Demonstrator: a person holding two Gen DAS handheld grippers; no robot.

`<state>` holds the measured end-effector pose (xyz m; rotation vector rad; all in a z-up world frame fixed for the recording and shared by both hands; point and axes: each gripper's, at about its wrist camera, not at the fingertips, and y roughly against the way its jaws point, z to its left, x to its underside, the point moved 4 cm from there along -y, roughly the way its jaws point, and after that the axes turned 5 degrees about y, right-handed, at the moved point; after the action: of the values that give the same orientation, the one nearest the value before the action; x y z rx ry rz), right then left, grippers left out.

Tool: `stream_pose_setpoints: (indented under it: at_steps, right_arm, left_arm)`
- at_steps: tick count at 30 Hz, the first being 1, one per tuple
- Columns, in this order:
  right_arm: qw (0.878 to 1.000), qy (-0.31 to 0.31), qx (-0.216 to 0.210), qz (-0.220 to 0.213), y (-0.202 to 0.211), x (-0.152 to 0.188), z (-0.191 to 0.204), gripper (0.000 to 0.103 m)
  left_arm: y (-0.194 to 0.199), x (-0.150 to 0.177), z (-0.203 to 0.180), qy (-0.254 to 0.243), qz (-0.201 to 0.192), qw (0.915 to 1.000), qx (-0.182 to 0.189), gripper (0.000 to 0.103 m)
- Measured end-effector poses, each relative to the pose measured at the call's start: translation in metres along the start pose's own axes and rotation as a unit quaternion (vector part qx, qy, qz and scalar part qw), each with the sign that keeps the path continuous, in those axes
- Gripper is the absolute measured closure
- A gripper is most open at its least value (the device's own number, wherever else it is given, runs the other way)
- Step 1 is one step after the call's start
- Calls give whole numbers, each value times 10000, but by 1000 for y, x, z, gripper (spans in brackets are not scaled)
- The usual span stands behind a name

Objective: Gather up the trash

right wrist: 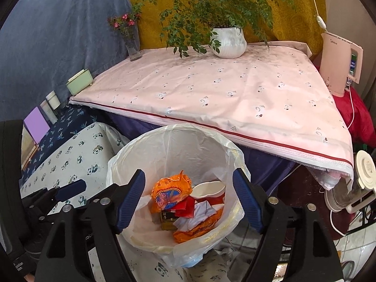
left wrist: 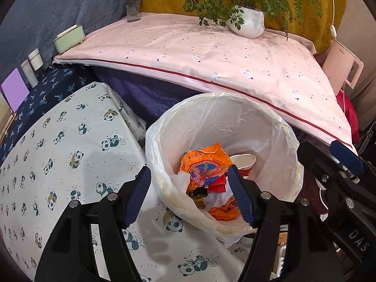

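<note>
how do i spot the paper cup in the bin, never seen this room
Find the pink-clothed table; just below its near edge stands a bin lined with a white bag. The paper cup lies inside towards the table, beside orange wrappers: squashed, white inside, red outside.

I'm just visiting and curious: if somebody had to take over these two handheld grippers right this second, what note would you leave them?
Left gripper: open, nothing between its fingers, poised above the bin.
Right gripper: open and empty too, over the same bin.
Trash bin, lined with a white bag, stands between the panda-print cloth and the pink-covered table.
Done: orange wrappers, a crushed paper cup, red packets and white paper already lie inside.
Left: the pink table shows only a potted plant, flower vase and green box, no trash visible. Look elsewhere for more.
</note>
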<state>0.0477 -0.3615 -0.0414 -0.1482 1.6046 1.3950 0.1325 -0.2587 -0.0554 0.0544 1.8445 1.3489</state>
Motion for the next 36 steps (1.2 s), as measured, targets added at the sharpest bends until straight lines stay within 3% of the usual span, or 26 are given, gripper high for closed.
stream_pose_setpoints:
  at_steps: [17,36]
  right_arm:
    - [9996,282,60,5,14,4,15,26]
    - [9979,618,174,73,25,17,34,19]
  left_arm:
    - [16,13,24,180,-81,9997,-169,36]
    - [36,29,49,275,-321,9977,-523,14]
